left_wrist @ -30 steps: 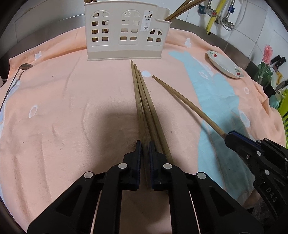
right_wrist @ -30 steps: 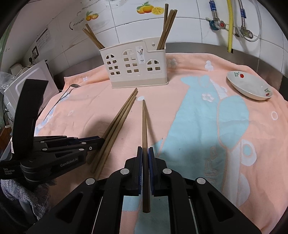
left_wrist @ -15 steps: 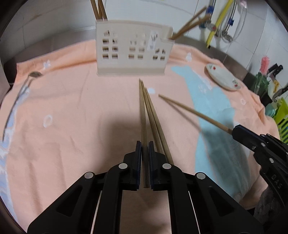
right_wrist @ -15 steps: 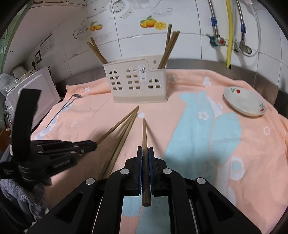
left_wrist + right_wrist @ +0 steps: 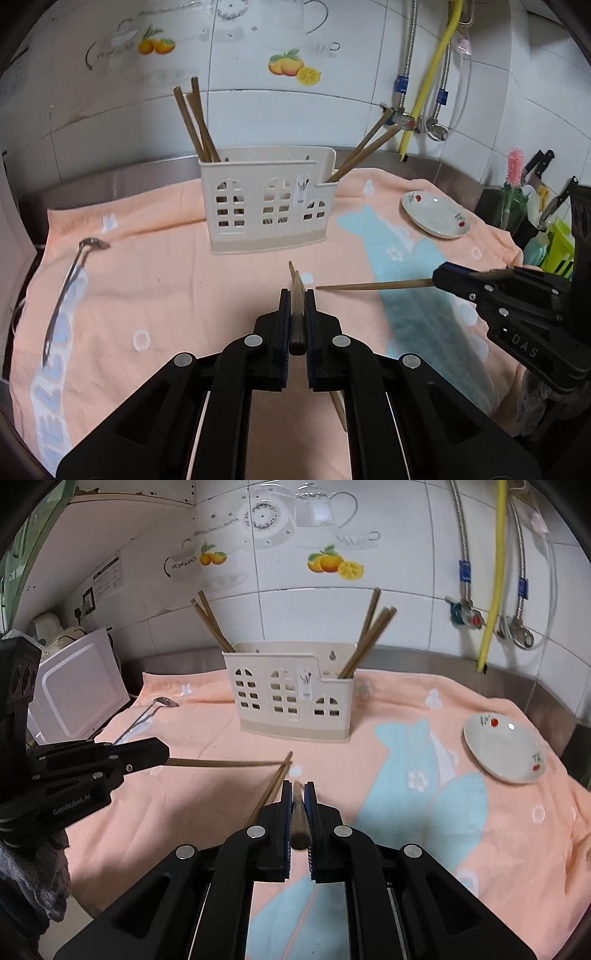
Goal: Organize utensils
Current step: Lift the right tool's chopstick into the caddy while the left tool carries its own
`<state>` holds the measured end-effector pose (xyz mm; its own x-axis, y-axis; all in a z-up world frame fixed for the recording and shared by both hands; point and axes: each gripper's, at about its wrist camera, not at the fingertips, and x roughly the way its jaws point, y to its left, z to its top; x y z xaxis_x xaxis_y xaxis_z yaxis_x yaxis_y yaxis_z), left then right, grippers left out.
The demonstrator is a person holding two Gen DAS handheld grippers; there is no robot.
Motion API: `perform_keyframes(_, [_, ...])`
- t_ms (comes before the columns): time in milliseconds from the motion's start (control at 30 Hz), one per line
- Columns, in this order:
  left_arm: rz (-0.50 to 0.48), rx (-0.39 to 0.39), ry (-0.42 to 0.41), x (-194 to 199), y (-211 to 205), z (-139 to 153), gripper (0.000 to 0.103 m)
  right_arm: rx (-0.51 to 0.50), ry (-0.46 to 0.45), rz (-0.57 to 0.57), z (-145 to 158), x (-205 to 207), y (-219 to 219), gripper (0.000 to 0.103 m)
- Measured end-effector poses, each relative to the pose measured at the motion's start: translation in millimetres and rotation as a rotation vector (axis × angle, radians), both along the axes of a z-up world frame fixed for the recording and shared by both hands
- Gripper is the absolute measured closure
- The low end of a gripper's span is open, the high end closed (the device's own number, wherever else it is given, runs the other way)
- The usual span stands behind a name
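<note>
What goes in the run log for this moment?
left gripper: shut on chopstick | right gripper: shut on second chopstick | holder: not reached

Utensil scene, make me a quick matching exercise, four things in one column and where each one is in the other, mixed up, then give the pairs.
1. cream holder
2. white dish
3. spoon
4. loose chopsticks

A. flat on the towel, between the grippers
B. far left on the towel
C. upright at the back, chopsticks inside
D. right side of the towel

Pairs: 1-C, 2-D, 3-B, 4-A

A saucer (image 5: 501, 750) rests on a peach towel (image 5: 177, 295) below a yellow hose (image 5: 430, 81) and fruit-decal tiles (image 5: 332, 563)
</note>
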<state>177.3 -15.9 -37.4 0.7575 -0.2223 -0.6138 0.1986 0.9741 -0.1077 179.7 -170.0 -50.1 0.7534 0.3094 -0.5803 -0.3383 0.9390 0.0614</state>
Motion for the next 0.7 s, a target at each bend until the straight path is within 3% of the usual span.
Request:
perform_keyframes(433, [-0.024,-0.003,-0.021,-1,3,4,0.097,-0.013,-0.014,0.014,7,6,5,0.096])
perform_keyframes(700, [-0.054,-0.025,-0.054,7,3,26,0.097,0.000,-0.032,0.035,25,10,6,0.097])
